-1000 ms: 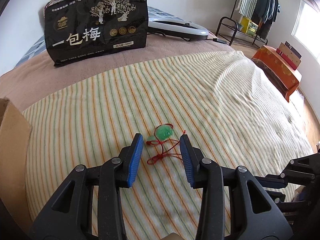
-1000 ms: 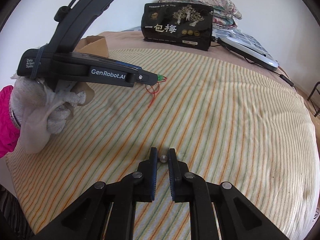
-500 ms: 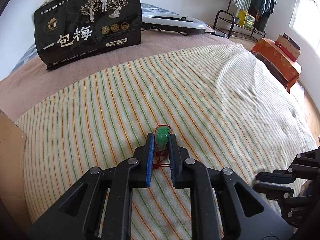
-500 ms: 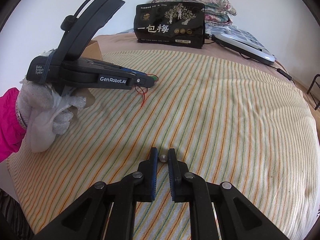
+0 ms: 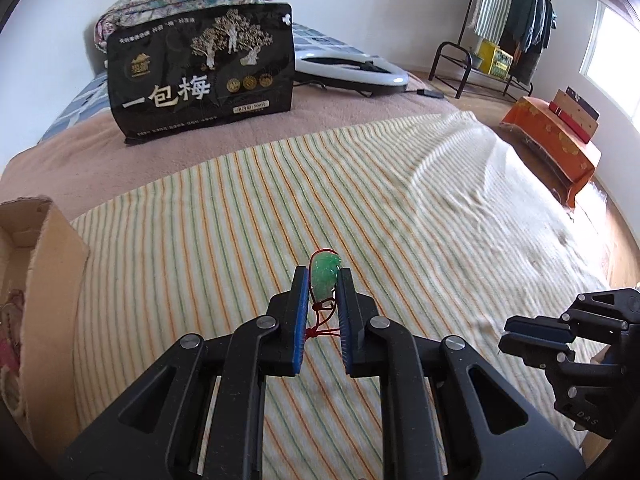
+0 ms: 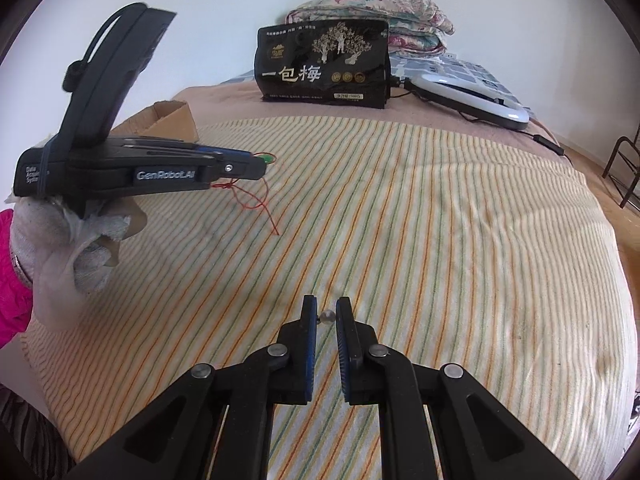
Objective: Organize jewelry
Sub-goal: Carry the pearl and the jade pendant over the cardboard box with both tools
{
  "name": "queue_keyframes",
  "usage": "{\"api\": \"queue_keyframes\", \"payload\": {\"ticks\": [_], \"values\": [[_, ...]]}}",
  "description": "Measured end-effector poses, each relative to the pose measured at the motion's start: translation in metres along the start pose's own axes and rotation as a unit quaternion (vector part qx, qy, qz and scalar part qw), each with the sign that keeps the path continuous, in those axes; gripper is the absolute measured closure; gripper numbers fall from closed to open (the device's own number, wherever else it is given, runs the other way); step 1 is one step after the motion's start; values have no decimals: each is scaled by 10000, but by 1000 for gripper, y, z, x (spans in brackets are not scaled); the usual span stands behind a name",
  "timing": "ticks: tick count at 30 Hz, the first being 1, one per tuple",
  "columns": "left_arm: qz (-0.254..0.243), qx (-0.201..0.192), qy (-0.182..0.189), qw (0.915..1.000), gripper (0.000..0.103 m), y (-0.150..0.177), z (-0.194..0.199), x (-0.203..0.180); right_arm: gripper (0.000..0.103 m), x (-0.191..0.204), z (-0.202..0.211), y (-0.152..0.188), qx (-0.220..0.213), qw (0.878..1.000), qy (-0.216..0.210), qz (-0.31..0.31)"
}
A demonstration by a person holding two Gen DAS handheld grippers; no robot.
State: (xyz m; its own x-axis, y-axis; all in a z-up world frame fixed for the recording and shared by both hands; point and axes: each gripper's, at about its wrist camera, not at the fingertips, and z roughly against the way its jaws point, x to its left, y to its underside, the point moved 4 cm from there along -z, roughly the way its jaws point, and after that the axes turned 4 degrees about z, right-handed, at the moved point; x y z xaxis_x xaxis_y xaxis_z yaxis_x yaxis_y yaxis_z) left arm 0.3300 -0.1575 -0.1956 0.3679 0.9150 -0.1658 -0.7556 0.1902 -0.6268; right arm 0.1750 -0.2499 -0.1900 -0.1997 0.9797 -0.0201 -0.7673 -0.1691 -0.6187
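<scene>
My left gripper point(image 5: 323, 276) is shut on a green jade pendant point(image 5: 325, 274) and holds it above the striped blanket point(image 5: 360, 208); its red cord point(image 5: 320, 322) hangs between the fingers. In the right wrist view the left gripper point(image 6: 260, 164) is at the left, with the pendant point(image 6: 267, 159) at its tip and the red cord point(image 6: 256, 200) dangling down to the blanket. My right gripper point(image 6: 325, 312) is shut on a small silver bead point(image 6: 327, 315) low over the blanket point(image 6: 400, 220).
An open cardboard box point(image 5: 36, 248) stands at the blanket's left edge; it also shows in the right wrist view point(image 6: 172, 114). A black snack bag point(image 5: 200, 76), a white ring-shaped device point(image 5: 352, 68) and folded quilts point(image 5: 184, 0) lie at the back. An orange bench point(image 5: 556, 140) stands off the bed at right.
My left gripper closed on the jade pendant and lifted it off the blanket, the cord trailing. The right gripper stayed shut on the bead.
</scene>
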Motion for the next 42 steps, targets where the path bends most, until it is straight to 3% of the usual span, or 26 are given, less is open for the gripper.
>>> {"api": "queue_keyframes", "payload": {"ticks": [19, 29, 42], "values": [[363, -860, -110, 9956, 91, -7, 129, 30, 96, 15, 71, -44, -546, 9983, 179, -58], [587, -1142, -355, 9911, 91, 2, 181, 71, 96, 52, 89, -83, -784, 9966, 55, 228], [966, -1398, -798, 9822, 91, 18, 228, 142, 96, 116, 81, -128, -946, 9930, -324, 626]]}}
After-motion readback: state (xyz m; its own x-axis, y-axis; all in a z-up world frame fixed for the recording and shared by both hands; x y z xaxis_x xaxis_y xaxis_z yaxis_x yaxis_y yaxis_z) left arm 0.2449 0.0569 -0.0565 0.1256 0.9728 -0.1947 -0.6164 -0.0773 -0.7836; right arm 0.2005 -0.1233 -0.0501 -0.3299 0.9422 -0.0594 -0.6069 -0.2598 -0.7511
